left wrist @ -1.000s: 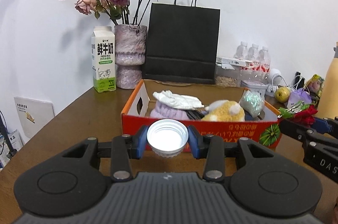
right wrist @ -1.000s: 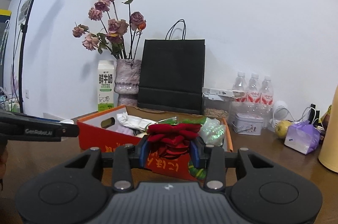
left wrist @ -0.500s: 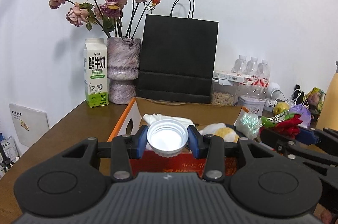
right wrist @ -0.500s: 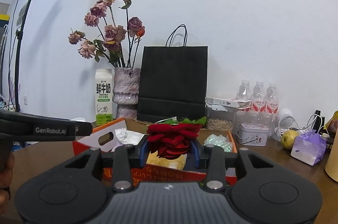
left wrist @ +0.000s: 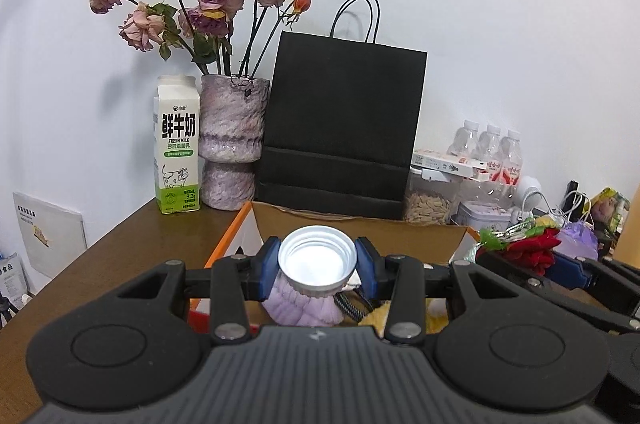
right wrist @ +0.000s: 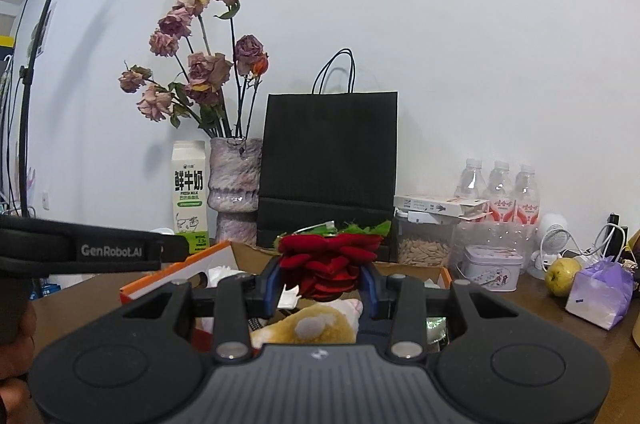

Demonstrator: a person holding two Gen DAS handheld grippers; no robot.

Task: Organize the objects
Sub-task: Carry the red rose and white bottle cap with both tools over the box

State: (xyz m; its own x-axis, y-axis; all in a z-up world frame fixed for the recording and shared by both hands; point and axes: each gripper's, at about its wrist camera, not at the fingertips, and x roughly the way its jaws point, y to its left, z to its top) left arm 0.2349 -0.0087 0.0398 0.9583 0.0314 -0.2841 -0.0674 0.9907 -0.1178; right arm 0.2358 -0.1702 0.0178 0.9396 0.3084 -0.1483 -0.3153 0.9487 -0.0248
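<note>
My left gripper [left wrist: 317, 264] is shut on a white screw cap [left wrist: 317, 261], its hollow side facing the camera, held above the open orange cardboard box [left wrist: 234, 236]. Beneath it in the box lies a lilac knitted item [left wrist: 298, 308]. My right gripper [right wrist: 320, 274] is shut on a red fabric rose [right wrist: 330, 264] with green leaves, over the same box [right wrist: 176, 274]. A yellow plush toy [right wrist: 308, 328] lies in the box under it. The right gripper with the rose [left wrist: 532, 250] also shows at the right of the left wrist view.
Along the wall stand a milk carton [left wrist: 176, 148], a mottled vase of dried roses [left wrist: 232, 140], a black paper bag [left wrist: 340, 132], a seed jar [right wrist: 424, 242], water bottles [right wrist: 500, 192], a tin [right wrist: 492, 264], a pear [right wrist: 562, 274] and a purple pouch [right wrist: 600, 294]. A light stand [right wrist: 28, 72] rises at left.
Both grippers moved forward and up over the box, which has slid lower in both views. The cap and the rose stay gripped.
</note>
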